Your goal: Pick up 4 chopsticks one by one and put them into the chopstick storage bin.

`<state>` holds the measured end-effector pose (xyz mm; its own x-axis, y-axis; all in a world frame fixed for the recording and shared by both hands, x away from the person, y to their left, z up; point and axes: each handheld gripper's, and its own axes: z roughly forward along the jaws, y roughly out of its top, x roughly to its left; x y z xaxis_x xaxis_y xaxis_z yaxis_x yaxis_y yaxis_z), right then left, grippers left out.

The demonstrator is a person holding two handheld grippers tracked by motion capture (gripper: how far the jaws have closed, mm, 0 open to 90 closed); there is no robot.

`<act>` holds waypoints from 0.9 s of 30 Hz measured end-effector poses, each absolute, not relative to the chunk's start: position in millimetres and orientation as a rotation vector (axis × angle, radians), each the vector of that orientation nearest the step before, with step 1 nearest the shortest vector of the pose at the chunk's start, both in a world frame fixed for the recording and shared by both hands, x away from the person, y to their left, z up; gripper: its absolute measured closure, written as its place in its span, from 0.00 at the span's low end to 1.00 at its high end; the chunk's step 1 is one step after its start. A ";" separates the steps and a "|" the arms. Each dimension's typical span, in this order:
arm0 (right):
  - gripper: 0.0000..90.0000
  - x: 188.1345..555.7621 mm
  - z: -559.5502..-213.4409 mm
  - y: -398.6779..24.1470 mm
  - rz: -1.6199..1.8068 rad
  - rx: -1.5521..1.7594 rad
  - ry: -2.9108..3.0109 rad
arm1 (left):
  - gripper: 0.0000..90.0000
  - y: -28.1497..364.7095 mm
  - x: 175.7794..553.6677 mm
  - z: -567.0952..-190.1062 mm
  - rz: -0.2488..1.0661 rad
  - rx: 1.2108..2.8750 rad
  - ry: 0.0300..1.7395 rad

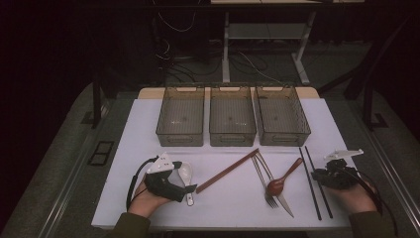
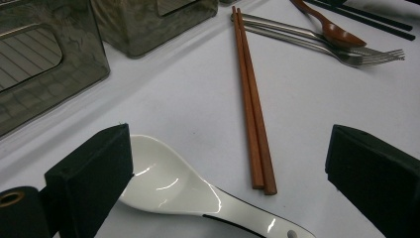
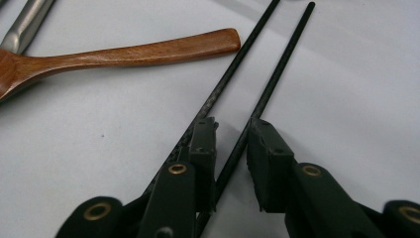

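Risk sits at the right gripper (image 3: 232, 130): its narrow jaws straddle one black chopstick (image 3: 261, 99), so the other black chopstick (image 3: 225, 79) may stay behind on the bench (image 3: 346, 99), while the left gripper (image 2: 228, 153) stands wide over the white spoon (image 2: 168, 183).

Three bins (image 1: 233, 121) side by side at the desk's (image 1: 148, 208) far edge, nearer, left to right: ladle (image 1: 185, 173) by the left gripper (image 1: 171, 181), wooden chopsticks (image 1: 227, 171), fork (image 1: 262, 181), knife (image 1: 277, 191), spoon (image 1: 282, 179) across both, thin chopsticks (image 1: 312, 181), one between the right gripper's (image 1: 329, 174) jaws.
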<state>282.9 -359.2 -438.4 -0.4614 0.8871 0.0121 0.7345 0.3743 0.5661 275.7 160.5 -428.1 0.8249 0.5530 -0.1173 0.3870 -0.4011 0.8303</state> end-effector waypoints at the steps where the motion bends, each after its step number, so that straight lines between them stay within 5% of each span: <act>1: 0.84 283.2 -438.3 -359.5 0.735 1.427 2.345 | 0.04 160.6 275.6 -428.1 0.217 2.042 0.691; 20: 0.93 290.9 -436.0 -383.5 0.678 1.427 2.350 | 0.04 160.7 275.7 -428.2 0.216 2.041 0.690; 27: 0.88 283.9 -430.4 -394.3 0.719 1.452 2.329 | 0.04 160.8 275.5 -428.0 0.214 2.041 0.690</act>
<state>283.9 -394.3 -430.4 -0.4421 0.8969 0.0071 0.7447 0.3627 0.5602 275.5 160.8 -428.0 0.8264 0.5504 -0.1188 0.3867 -0.4012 0.8304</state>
